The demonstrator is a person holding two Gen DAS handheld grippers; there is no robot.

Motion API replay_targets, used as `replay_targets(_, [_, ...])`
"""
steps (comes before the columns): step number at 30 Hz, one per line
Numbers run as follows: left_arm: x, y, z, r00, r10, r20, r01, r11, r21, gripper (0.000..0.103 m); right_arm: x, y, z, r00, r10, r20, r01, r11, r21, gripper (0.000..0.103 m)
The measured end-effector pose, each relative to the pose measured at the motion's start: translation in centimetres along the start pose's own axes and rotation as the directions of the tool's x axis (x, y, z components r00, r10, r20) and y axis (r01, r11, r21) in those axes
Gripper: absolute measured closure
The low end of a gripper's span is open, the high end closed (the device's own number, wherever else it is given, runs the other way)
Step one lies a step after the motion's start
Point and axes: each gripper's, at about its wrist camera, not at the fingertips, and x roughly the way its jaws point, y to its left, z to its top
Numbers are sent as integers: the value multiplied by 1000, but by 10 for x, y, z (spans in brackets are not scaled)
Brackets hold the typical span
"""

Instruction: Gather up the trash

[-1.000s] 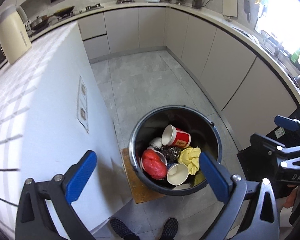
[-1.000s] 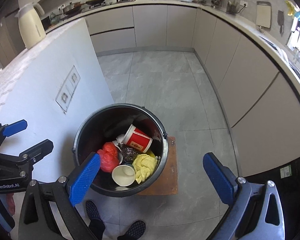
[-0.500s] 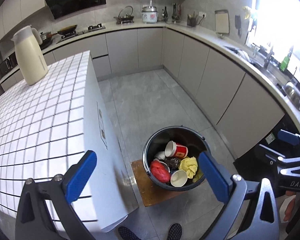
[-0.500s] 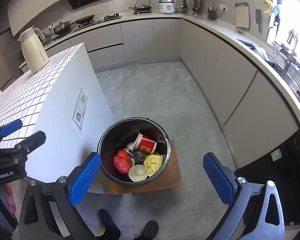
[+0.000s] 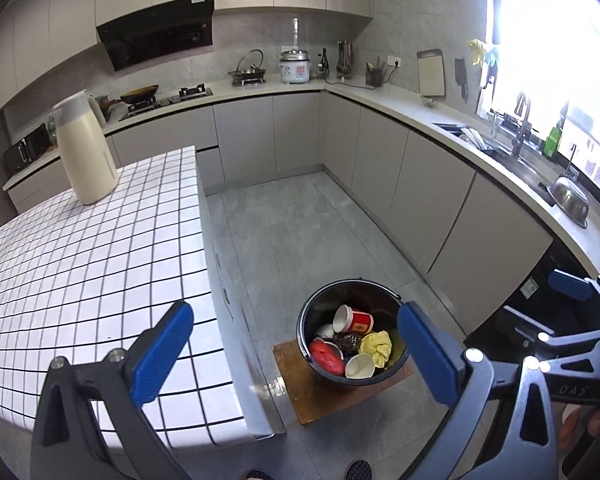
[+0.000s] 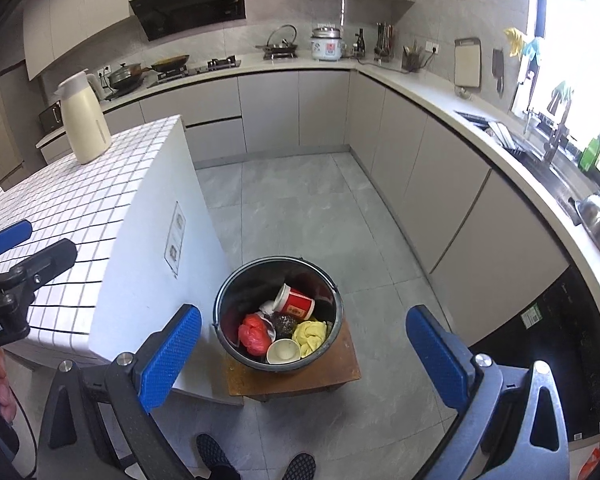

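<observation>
1. Left tool [image 5: 296,356] was spread wide and empty; right tool [image 6: 300,354] was likewise spread, gripping nothing.
2. Black round bucket [image 6: 226,300] stood upright, mouth up, below and ahead of both tools, seen between the right tool's blue pads.
3. Inside it: a red paper cup [image 6: 296,302] lay on its side, long axis tilted, mouth toward upper left; a white cup [image 6: 283,351] faced mouth-up at the near rim; a crumpled red bag [image 6: 254,334], a yellow cloth [image 6: 310,332] and a dark steel scourer [image 6: 286,322] packed between.
4. Bucket rested on a low wooden stool [image 6: 340,368], just beside the white-tiled surface [image 5: 80,264] edge.
5. Grey floor [image 6: 300,208] lay open beyond; cabinets well apart.
6. A cream jug [image 5: 86,152] stood upright on the surface.
</observation>
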Motion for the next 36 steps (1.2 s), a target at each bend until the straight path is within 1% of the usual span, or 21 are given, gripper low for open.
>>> replay_targets(5, [-12,3,-5,1000,12,17,-11,1000,-16,1,-18,12,0,999,12,30,-11,1000,-25,0])
replay_targets(13, [-21,2,-10,999,19,39,-18,999,-36,1,-30,19,-1,999,17,52,-15,999,-38,0])
replay_targets(21, [-25,1,-12,998,31,48,-29,999,-42,0,-30,21,0,998,28,56,-26,999,-47,0])
replay_targets(36, [-27,1,-15,998,27,52,-25,999,-40,1,-28,21,0,998,44,55,-41,998,-50,0])
